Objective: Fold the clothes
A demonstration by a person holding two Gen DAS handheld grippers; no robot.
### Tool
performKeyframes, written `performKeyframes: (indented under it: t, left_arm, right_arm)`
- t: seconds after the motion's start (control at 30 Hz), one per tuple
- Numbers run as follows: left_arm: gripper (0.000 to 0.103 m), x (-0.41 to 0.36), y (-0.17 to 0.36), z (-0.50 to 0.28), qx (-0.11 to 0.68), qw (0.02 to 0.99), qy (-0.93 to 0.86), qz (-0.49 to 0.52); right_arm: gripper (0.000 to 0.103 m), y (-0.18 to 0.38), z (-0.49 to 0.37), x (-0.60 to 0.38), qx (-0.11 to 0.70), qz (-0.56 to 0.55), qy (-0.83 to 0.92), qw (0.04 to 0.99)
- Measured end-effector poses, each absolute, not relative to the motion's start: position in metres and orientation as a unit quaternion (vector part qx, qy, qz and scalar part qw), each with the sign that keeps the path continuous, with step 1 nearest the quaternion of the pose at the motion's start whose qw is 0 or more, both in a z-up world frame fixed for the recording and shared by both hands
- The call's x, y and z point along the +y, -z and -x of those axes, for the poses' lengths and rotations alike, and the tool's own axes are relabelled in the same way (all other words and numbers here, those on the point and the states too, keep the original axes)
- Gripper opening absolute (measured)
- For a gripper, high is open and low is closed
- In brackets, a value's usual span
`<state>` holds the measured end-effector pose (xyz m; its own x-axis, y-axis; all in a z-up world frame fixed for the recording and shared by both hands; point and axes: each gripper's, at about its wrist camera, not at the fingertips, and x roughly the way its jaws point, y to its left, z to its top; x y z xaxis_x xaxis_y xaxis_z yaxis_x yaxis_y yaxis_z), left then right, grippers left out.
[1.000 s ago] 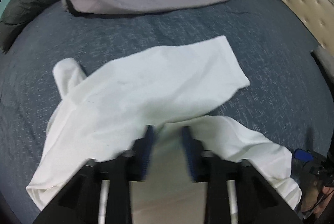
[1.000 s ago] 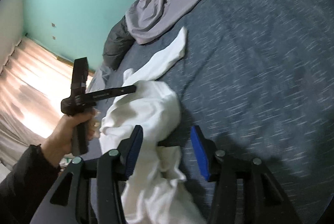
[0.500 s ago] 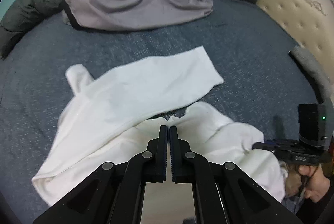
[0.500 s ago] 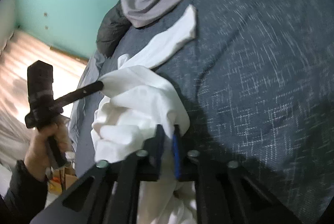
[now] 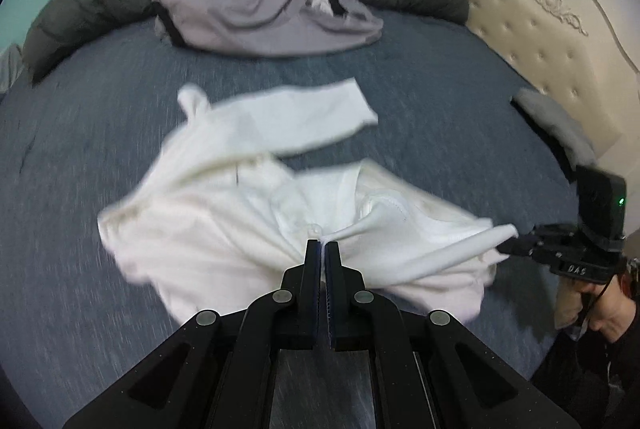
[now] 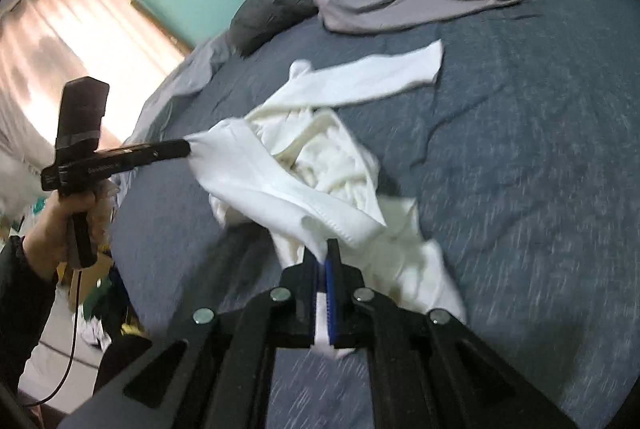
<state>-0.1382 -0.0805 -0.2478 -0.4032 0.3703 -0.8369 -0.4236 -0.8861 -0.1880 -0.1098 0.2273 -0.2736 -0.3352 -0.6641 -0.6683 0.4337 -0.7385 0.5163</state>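
A white long-sleeved garment (image 5: 224, 213) lies crumpled on the blue bed (image 5: 440, 101), one sleeve stretched flat toward the far side. My left gripper (image 5: 322, 245) is shut on its near hem. From the right wrist view the same left gripper (image 6: 186, 147) pulls a corner of the white garment (image 6: 312, 165) taut to the left. My right gripper (image 6: 322, 255) is shut on another part of the hem, with white cloth showing between its blue pads. In the left wrist view the right gripper (image 5: 508, 247) holds a stretched band of cloth at the right.
A grey garment (image 5: 260, 5) and a dark padded jacket (image 5: 92, 5) are heaped at the far side of the bed. A cream tufted headboard (image 5: 540, 29) stands at the right. A grey cloth (image 5: 560, 125) lies near it. A window with curtains (image 6: 60, 29) is at the left.
Both grippers went from open to shut on the white garment's hem. They have lifted and drawn apart, stretching the hem between them and pulling the garment off the bed's near edge.
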Motion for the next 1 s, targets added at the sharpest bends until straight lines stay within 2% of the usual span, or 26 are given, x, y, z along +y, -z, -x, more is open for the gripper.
performKeyframes:
  t: [0.23, 0.37, 0.4, 0.47, 0.53, 1.0]
  left_arm:
    - [0.003, -0.104, 0.302, 0.115, 0.002, 0.209, -0.817, 0.538]
    - [0.006, -0.117, 0.298, 0.115, -0.014, 0.205, -0.823, 0.530]
    - [0.007, -0.116, 0.294, 0.118, -0.019, 0.206, -0.825, 0.525]
    - [0.024, -0.115, 0.287, 0.122, -0.029, 0.209, -0.830, 0.516]
    - [0.031, -0.113, 0.280, 0.126, -0.038, 0.211, -0.834, 0.509]
    - [0.031, -0.041, 0.317, 0.191, 0.000, 0.205, -0.823, 0.529]
  right_arm:
    - [0.003, 0.295, 0.090, 0.208, -0.087, -0.495, 0.799, 0.331]
    - [0.003, 0.295, 0.090, 0.207, -0.082, -0.497, 0.800, 0.327]
    - [0.003, 0.294, 0.089, 0.206, -0.080, -0.496, 0.800, 0.328]
    - [0.003, 0.293, 0.087, 0.203, -0.074, -0.496, 0.800, 0.329]
    - [0.003, 0.293, 0.087, 0.201, -0.068, -0.497, 0.800, 0.329]
    - [0.003, 0.299, 0.096, 0.208, -0.083, -0.494, 0.806, 0.314]
